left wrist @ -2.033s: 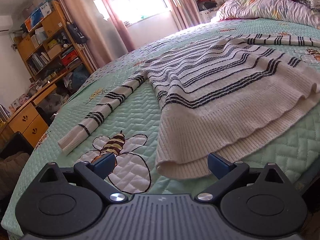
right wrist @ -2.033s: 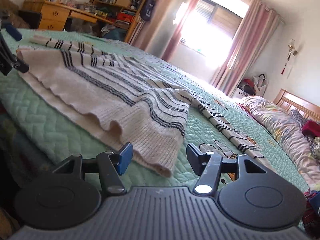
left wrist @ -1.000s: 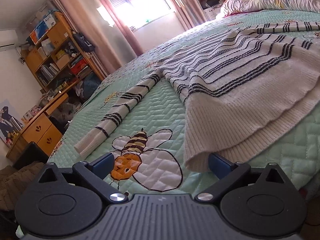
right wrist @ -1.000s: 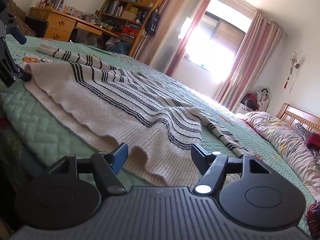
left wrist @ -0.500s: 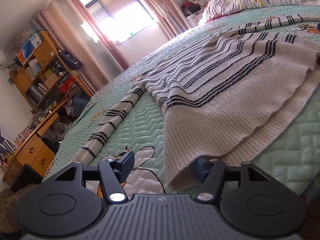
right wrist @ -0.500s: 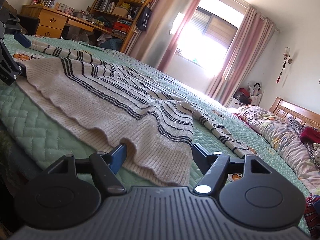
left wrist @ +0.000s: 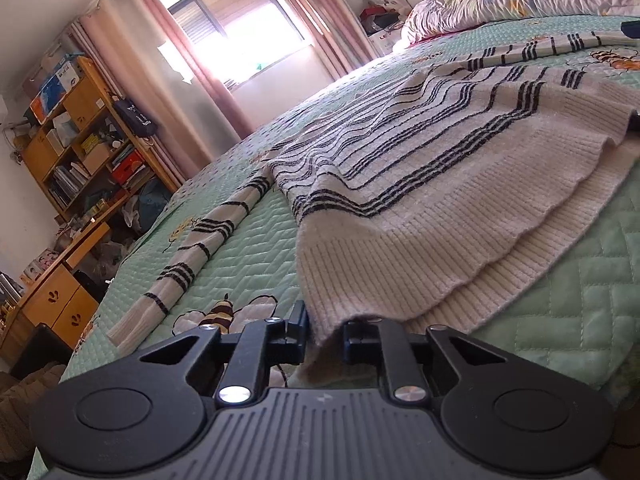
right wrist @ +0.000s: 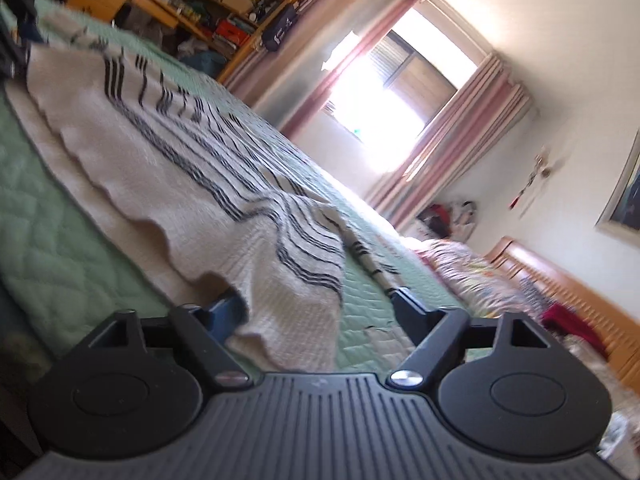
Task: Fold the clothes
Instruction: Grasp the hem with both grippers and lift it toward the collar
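Note:
A cream knit sweater (left wrist: pixel 420 184) with dark stripes lies spread on a green quilted bedspread (left wrist: pixel 248 248), one sleeve (left wrist: pixel 200 248) stretched out to the left. My left gripper (left wrist: pixel 325 334) is closing on the near hem corner, and the ribbed fabric is pinched between its two fingers. In the right wrist view, the sweater (right wrist: pixel 180 168) runs away to the upper left. My right gripper (right wrist: pixel 316 306) is rolled to one side and its jaws are opening. The other hem corner lies loosely between its fingers, which do not press on it. The left gripper (right wrist: pixel 12 48) shows at that view's far left edge.
A wooden bookshelf (left wrist: pixel 80 132) and desk (left wrist: pixel 52 292) stand beyond the bed on the left. A bright window with pink curtains (left wrist: pixel 240 40) is at the back. A floral duvet (left wrist: pixel 520 4) and a wooden headboard (right wrist: pixel 560 280) mark the bed's head.
The left jaws went from wide apart to closed around the hem corner. The right gripper rolled, sank toward the bed and spread its jaws wider around the other corner.

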`<state>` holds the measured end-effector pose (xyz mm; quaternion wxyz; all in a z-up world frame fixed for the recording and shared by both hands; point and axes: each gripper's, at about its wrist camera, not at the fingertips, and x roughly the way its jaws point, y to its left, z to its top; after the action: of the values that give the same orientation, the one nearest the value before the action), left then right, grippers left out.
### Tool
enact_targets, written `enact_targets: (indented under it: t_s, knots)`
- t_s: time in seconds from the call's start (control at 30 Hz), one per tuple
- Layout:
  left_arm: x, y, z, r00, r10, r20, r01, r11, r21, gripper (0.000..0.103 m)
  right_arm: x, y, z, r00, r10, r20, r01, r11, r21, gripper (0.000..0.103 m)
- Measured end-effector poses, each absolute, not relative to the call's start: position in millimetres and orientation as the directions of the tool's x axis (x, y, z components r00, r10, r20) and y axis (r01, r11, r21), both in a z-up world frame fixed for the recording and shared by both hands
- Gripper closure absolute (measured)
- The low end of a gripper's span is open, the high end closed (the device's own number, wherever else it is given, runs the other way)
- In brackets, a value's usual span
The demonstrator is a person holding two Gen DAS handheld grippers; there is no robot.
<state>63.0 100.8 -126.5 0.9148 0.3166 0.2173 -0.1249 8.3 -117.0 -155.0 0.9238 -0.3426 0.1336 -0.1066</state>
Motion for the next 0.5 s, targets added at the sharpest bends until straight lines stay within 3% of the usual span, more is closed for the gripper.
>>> enact_targets:
  t_s: [0.3,0.37,0.43,0.47,0.5]
  knots:
    - [53.5,103.2,-121.1,0.895,-0.087,-0.438,0.326,0.797,0.508,0.088,7.2,-125.5,-147.8,0.923,-0.380,-0.061,0.247,0.706,-0.664,0.018]
    - [53.5,102.2,-122.5,0.897,-0.082,-0.435,0.323,0.793,0.516,0.088,17.1,-132.6,-152.8,0.909,-0.385,-0.159,0.188,0.719,-0.669,0.034]
    - [54.2,100.4,-124.1,0.899,-0.073,-0.431,0.317,0.788,0.528,0.087,22.8,-138.4,-154.2,0.900,-0.360,-0.244,0.131,0.760,-0.637,0.080]
    - [54.7,99.4,-124.8,0.900,-0.068,-0.430,0.314,0.785,0.533,0.082,24.7,-141.1,-152.4,0.897,-0.342,-0.281,0.109,0.786,-0.608,0.093]
    - [55.2,98.3,-125.6,0.901,-0.063,-0.429,0.312,0.783,0.539,0.071,26.0,-142.9,-150.7,0.895,-0.334,-0.295,0.104,0.800,-0.591,0.101]
